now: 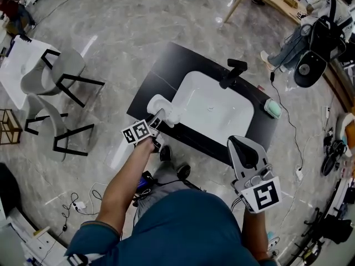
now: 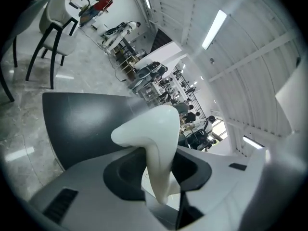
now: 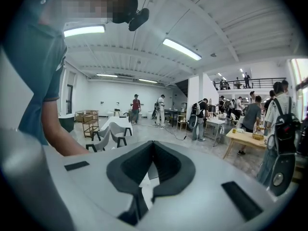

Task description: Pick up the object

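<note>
Left gripper view: left tool (image 2: 160, 179) hides white object's (image 2: 155, 129) lower end.

Shows right gripper (image 3: 153, 146) facing an open hall, jaws closed pad against pad. Records teal sleeve (image 3: 41, 76) and bare forearm (image 3: 57, 134) at left, white chairs (image 3: 111, 131) centre-left, wooden table (image 3: 246, 137) at right, standing people beyond, lit strip lights (image 3: 181, 49) overhead.

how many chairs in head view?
2. One chair stands beside the white table at far left; the other is just below it in the picture. Others may lie outside the frame.
</note>
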The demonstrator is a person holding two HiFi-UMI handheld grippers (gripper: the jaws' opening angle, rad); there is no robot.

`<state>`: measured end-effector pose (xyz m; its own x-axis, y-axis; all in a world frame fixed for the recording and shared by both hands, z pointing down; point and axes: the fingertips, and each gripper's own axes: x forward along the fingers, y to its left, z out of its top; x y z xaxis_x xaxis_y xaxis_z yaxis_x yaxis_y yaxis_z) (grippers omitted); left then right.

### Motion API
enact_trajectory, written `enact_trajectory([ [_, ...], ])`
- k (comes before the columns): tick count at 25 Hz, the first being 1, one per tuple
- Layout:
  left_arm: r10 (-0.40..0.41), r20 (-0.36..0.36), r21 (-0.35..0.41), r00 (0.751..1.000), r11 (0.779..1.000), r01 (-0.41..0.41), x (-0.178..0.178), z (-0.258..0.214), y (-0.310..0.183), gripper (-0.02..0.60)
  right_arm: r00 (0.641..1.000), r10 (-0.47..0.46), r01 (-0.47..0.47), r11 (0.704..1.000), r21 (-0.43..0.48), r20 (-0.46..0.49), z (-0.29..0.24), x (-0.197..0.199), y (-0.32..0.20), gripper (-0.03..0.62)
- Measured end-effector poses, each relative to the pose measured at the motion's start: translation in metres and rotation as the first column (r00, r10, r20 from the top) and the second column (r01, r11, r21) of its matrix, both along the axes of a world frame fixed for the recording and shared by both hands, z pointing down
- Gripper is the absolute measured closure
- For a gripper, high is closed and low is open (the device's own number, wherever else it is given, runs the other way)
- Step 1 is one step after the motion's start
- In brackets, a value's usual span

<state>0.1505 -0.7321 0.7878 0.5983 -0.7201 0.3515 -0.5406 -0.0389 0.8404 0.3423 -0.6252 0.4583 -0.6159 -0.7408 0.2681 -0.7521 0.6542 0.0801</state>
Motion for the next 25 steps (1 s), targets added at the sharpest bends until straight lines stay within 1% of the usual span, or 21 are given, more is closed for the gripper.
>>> enact_trajectory([
  [4,0.008,-0.014,0.057,1.0,0.998,-0.007,0.003,-0.037,-0.004,0.445,1.0,-0.003,0.003,0.999,0.035,-0.001,-0.007,0.007,0.004,0.58],
  [7,0.024,-0.012,0.13,1.0,0.991,-0.022,0.009,-0.076,-0.006,0.445,1.0,0.001,-0.001,0.999,0.05,0.008,-0.012,0.011,0.006,0.58],
  [9,0.038,0.004,0.206,0.999,0.978,-0.038,0.015,-0.111,-0.007,0.445,1.0,0.007,-0.008,0.999,0.054,0.02,-0.015,0.012,0.007,0.58],
  [11,0.054,0.031,0.293,0.998,0.954,-0.061,0.022,-0.15,-0.006,0.445,1.0,0.006,-0.008,0.998,0.06,0.029,-0.018,0.012,0.009,0.58],
  [13,0.074,0.067,0.376,0.995,0.922,-0.094,0.031,-0.189,-0.001,0.445,0.999,0.005,-0.007,0.998,0.058,0.038,-0.02,0.011,0.013,0.58],
  [14,0.083,0.09,0.418,0.992,0.902,-0.113,0.036,-0.207,0.003,0.445,0.999,0.003,-0.006,0.998,0.06,0.039,-0.021,0.012,0.015,0.58],
  [16,0.096,0.156,0.496,0.983,0.853,-0.162,0.046,-0.241,0.013,0.445,0.999,0.003,-0.005,0.998,0.068,0.037,-0.022,0.015,0.019,0.58],
  [18,0.099,0.224,0.557,0.97,0.803,-0.21,0.054,-0.269,0.023,0.445,0.999,0.01,-0.012,0.998,0.065,0.041,-0.021,0.019,0.022,0.58],
  [23,0.074,0.341,0.645,0.937,0.707,-0.29,0.062,-0.317,0.044,0.445,1.0,-0.004,0.001,0.995,0.097,0.029,-0.024,0.02,0.025,0.58],
  [25,0.061,0.385,0.673,0.921,0.664,-0.326,0.068,-0.332,0.053,0.445,0.999,-0.003,0.0,0.995,0.095,0.035,-0.024,0.02,0.027,0.58],
])
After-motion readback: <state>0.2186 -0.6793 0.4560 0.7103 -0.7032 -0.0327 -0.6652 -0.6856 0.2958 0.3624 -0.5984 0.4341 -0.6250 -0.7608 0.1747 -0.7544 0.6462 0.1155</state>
